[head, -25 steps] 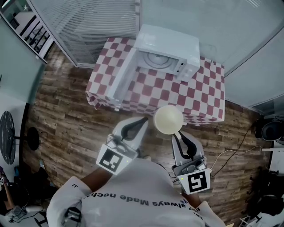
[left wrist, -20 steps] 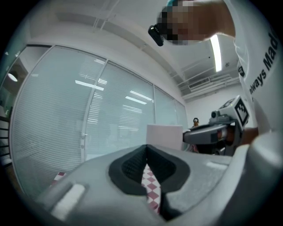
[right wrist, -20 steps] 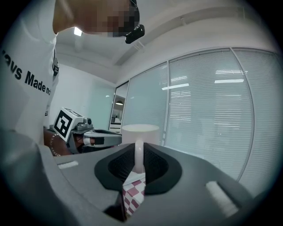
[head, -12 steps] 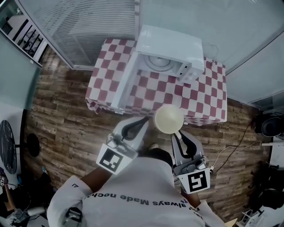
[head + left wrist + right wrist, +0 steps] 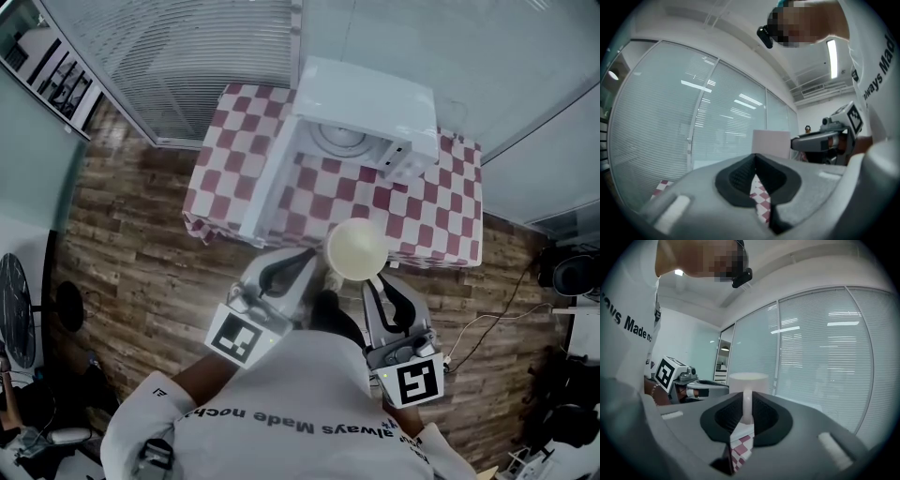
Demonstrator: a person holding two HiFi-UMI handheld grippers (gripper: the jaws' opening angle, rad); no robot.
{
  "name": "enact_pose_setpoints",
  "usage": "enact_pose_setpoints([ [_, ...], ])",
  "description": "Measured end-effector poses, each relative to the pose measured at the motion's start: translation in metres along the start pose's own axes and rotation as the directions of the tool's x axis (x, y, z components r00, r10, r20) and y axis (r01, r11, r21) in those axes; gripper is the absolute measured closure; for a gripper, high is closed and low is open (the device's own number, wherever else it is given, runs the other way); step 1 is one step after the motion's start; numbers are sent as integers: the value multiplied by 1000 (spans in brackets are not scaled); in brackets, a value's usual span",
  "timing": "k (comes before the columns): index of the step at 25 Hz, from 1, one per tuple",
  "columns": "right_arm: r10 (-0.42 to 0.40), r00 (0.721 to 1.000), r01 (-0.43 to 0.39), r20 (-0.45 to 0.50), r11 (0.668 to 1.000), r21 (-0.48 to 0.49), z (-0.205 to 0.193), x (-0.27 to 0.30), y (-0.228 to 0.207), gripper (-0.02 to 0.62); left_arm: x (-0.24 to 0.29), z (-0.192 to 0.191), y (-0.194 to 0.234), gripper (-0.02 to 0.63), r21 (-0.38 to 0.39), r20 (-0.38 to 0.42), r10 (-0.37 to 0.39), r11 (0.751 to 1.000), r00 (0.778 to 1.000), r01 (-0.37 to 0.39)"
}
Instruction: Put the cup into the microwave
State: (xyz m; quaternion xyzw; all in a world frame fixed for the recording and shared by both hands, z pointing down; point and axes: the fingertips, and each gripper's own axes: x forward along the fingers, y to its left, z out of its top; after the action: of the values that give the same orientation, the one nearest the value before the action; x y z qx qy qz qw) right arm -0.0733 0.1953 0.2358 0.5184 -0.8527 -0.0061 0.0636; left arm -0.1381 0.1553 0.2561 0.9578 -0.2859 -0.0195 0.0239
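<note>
A cream cup (image 5: 356, 249) is held in the air by its handle in my right gripper (image 5: 374, 282), just short of the table's near edge. In the right gripper view the handle (image 5: 747, 405) is pinched between the jaws, with the cup's body (image 5: 748, 380) beyond my right gripper (image 5: 746, 417). The white microwave (image 5: 367, 105) stands on the checked table (image 5: 412, 220) with its door (image 5: 270, 180) swung open to the left and the turntable visible inside. My left gripper (image 5: 304, 256) is beside the cup, shut and holding nothing (image 5: 754, 174). The microwave (image 5: 771, 143) shows ahead of it.
The red-and-white cloth hangs over the table's edges above a wood-plank floor (image 5: 141, 234). Glass walls with blinds (image 5: 187, 56) stand behind the table. A cable (image 5: 487, 323) lies on the floor to the right, by dark equipment (image 5: 570, 274).
The table and microwave have drawn slightly nearer and lower in the head view. Both grippers keep their pose, with the cup still held in the right one.
</note>
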Motion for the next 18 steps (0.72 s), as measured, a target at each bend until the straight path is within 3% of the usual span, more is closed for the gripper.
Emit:
enact_pose_setpoints([
  [8,-16,1000,16,-5,1000,5,-5,17,-42,552,42,-2,16,604,-6,-2,-1,1000,1000,1],
  [18,-14,1000,14,10,1000,20,-12,36,-134,553,137,-3,25,604,13,-20,1,1000,1000,-1],
])
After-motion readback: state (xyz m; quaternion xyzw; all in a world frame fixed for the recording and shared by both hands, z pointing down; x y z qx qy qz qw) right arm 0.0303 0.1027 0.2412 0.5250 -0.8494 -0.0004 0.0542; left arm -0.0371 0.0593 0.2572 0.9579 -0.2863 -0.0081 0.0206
